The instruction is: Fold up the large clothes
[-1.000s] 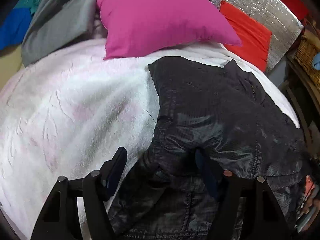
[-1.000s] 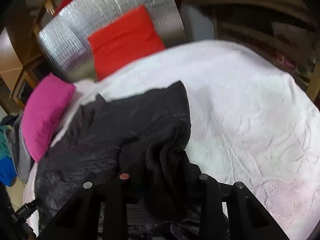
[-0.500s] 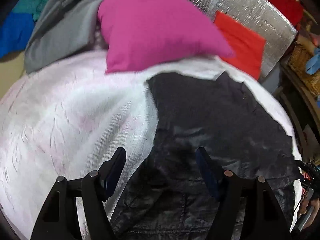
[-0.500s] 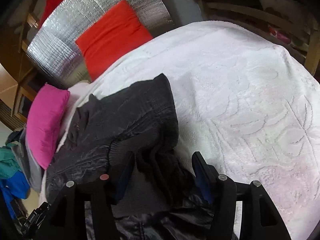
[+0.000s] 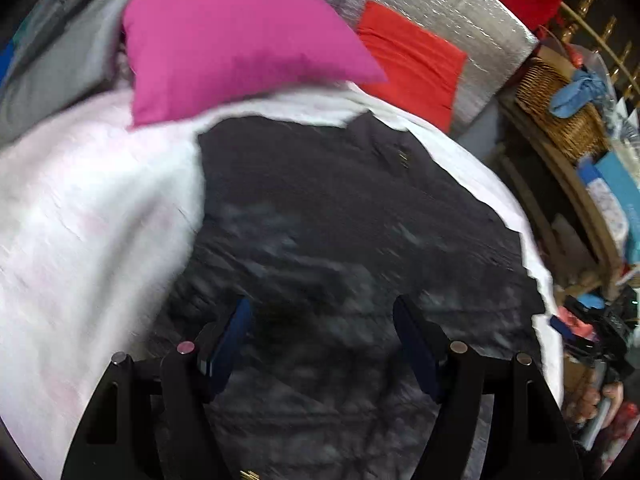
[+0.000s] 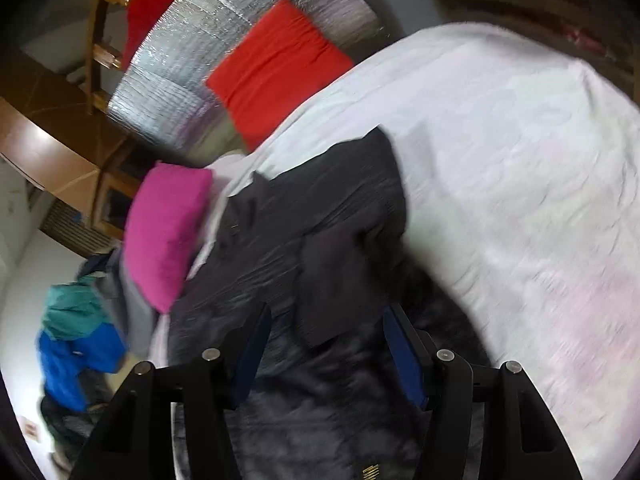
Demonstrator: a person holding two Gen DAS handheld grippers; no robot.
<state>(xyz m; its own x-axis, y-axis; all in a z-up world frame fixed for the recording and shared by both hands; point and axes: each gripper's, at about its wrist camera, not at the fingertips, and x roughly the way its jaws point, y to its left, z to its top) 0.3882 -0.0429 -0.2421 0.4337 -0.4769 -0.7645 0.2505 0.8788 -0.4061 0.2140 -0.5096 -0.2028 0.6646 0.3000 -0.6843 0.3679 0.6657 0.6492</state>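
Left gripper (image 5: 322,320) has its jaws spread wide with nothing pinched, hovering above the black jacket (image 5: 340,216). Right gripper (image 6: 326,330) is also parted and empty, over a folded-in sleeve (image 6: 340,276). The jacket lies spread on the white bedspread (image 5: 80,220), its top edge near a magenta pillow (image 5: 236,36); a red pillow (image 5: 412,60) leans on a silver headboard panel (image 5: 460,4)

Pink pillow (image 5: 240,40), red cushion (image 5: 412,64), wicker basket (image 5: 560,120), white bedspread (image 6: 520,160).
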